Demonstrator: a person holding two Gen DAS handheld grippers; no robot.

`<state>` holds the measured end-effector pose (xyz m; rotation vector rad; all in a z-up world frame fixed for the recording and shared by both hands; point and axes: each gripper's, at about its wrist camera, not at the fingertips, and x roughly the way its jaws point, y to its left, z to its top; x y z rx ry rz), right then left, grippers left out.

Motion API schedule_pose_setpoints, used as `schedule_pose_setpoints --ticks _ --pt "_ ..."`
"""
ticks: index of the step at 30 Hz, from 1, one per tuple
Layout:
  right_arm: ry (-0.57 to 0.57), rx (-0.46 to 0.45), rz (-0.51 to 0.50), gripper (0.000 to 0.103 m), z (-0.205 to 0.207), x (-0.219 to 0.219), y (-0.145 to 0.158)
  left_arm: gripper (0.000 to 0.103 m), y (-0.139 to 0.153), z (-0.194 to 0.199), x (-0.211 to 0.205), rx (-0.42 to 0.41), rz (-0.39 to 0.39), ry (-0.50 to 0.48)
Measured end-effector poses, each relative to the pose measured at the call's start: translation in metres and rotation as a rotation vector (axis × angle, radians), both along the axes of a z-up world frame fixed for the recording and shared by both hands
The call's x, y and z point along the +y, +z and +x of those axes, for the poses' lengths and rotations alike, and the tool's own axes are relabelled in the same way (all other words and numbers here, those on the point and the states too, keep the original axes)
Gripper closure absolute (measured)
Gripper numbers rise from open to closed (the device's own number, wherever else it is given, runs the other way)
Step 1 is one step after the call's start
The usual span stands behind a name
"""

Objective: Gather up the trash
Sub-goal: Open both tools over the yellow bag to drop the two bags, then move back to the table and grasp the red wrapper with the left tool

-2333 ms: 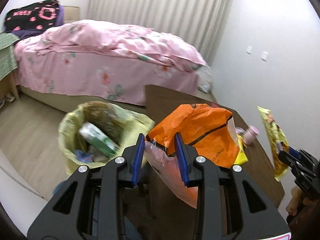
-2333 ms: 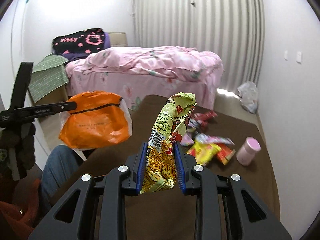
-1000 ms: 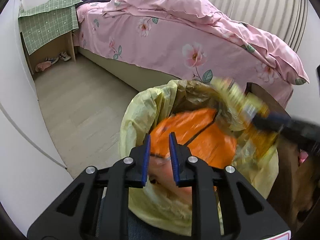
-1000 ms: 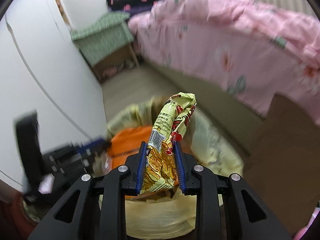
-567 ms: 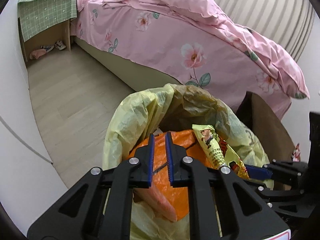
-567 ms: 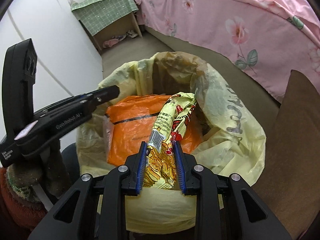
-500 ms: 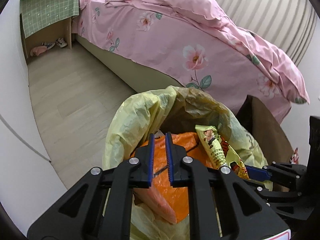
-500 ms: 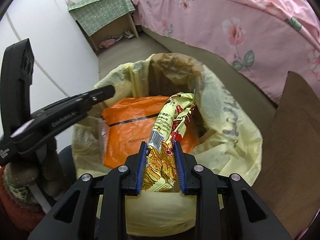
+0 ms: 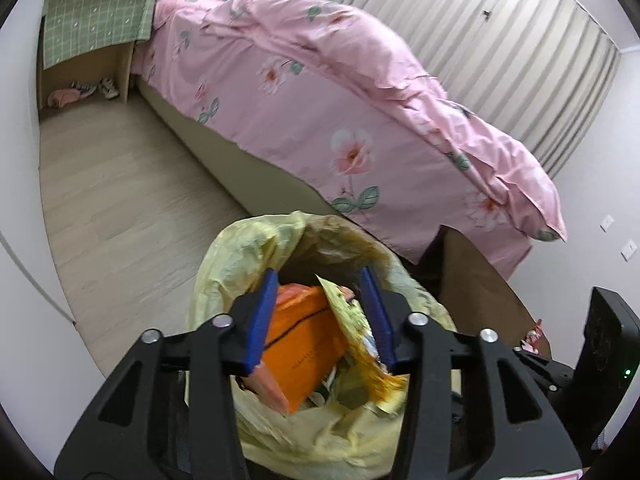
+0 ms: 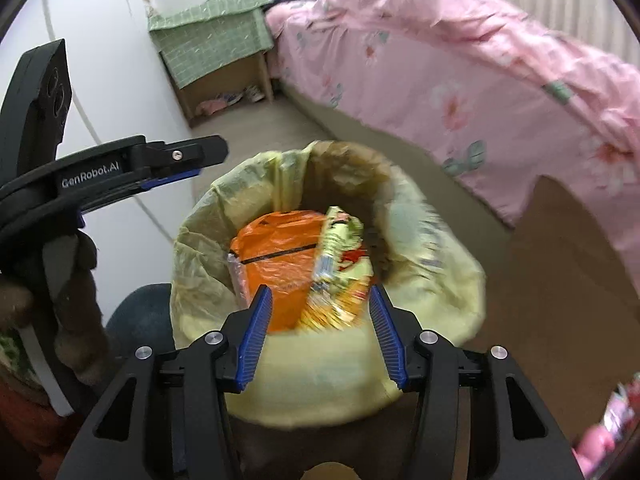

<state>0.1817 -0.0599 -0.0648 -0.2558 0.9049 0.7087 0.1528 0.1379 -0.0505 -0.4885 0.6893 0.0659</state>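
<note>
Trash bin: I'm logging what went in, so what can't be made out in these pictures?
- Yellow snack wrapper: motion-blurred in the right wrist view; print unreadable.
- Anything under the orange plastic bag: hidden by it and the yellow bin liner.
- Pink items at the right wrist view's edge: cut off, blurred.

The yellow snack wrapper (image 10: 336,276) is motion-blurred; its print is unreadable.

It was a home bedroom: a bed under a pink floral duvet (image 9: 344,120), pleated pale curtains (image 9: 500,48), a green-checked cloth over a wooden bedside stand (image 10: 216,36), shoes beneath it.
</note>
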Motion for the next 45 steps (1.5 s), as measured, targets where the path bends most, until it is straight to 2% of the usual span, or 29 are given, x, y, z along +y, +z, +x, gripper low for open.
schedule_pose_setpoints --ticks 4,9,12,15,18,20,22,24,27,30,32,35,37,40,42,45 --pt "-0.104 -0.031 0.049 0.055 -0.029 -0.048 0.017 0.05 0.012 -0.01 -0.026 -0.028 0.049 -0.066" --pt "-0.269 -0.093 0.073 0.055 -0.07 -0.118 0.032 0.049 0.013 -0.02 -0.071 -0.025 0.105 -0.175" --pt "-0.366 -0.141 0.072 0.055 -0.094 -0.158 0.039 0.049 0.011 -0.025 -0.108 -0.023 0.119 -0.276" --pt "-0.45 -0.184 0.051 0.054 -0.118 -0.194 0.04 0.049 0.011 -0.031 -0.146 -0.032 0.157 -0.388" --pt "-0.529 -0.206 0.044 0.054 -0.136 -0.225 0.036 0.039 0.012 -0.038 -0.176 -0.058 0.176 -0.486" --pt "-0.577 -0.214 0.066 0.047 -0.146 -0.248 0.034 0.037 0.013 -0.04 -0.196 -0.074 0.174 -0.553" --pt "-0.613 -0.211 0.097 0.046 -0.152 -0.268 0.029 0.037 0.015 -0.039 -0.218 -0.083 0.177 -0.612" --pt "-0.644 -0.202 0.109 0.045 -0.158 -0.283 0.024 0.032 0.017 -0.037 -0.235 -0.095 0.181 -0.656" --pt "-0.67 -0.178 0.082 0.045 -0.16 -0.301 0.013 0.024 0.018 -0.019 -0.271 -0.103 0.157 -0.769" --pt "-0.706 -0.224 0.048 0.045 -0.165 -0.312 0.005 0.021 0.01 0.013 -0.313 -0.007 0.124 -0.929" --pt "-0.727 -0.243 0.051 0.045 -0.167 -0.319 0.001 0.021 0.007 0.027 -0.335 -0.001 0.176 -0.951" --pt "-0.762 -0.262 0.063 0.045 -0.168 -0.328 -0.003 0.021 0.013 0.055 -0.364 -0.074 0.302 -0.909" --pt "-0.772 -0.27 0.068 0.045 -0.168 -0.331 -0.005 0.021 0.012 0.079 -0.383 -0.079 0.361 -0.908" --pt "-0.78 -0.299 0.046 0.045 -0.173 -0.331 -0.006 0.027 0.0 0.12 -0.41 -0.032 0.404 -0.946" --pt "-0.785 -0.316 0.008 0.045 -0.175 -0.329 -0.008 0.031 -0.015 0.141 -0.424 0.04 0.399 -0.972" --pt "-0.781 -0.297 -0.02 0.045 -0.176 -0.327 -0.012 0.039 -0.046 0.172 -0.443 0.239 0.314 -1.041"
